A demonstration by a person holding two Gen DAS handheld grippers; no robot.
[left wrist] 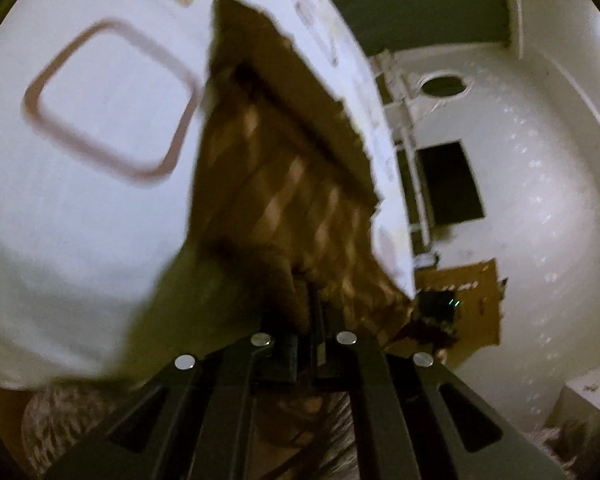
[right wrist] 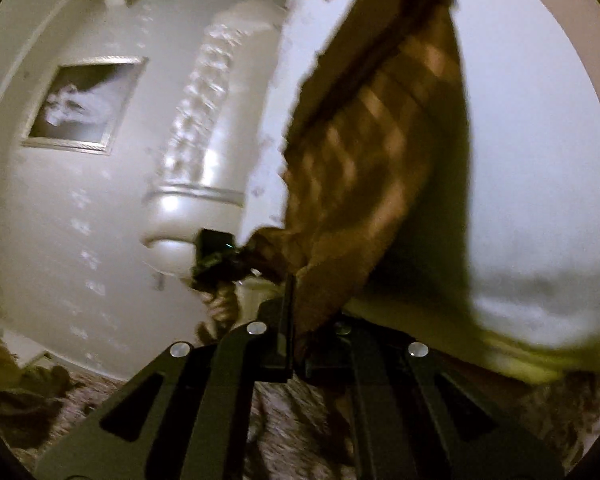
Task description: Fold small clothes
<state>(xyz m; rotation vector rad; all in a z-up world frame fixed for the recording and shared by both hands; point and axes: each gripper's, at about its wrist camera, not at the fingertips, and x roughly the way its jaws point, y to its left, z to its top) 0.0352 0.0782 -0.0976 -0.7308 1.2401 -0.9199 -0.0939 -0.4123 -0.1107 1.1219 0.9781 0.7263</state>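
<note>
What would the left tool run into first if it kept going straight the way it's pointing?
The brown patterned cloth it is already shut on; the left tool points along it. Beyond the cloth lies the white table, probably next, though depth is unclear.

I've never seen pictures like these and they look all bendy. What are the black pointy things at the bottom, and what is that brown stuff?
Those black things are two claws, and a person holds one in each hand. Each claw carries a round-eyed camera, which bends the picture. One picture looks along the left claw, the other along the right claw. Both are pinched shut on a brown patterned cloth, lifting its near edge off a white table. A reddish square outline is marked on the table.
</note>
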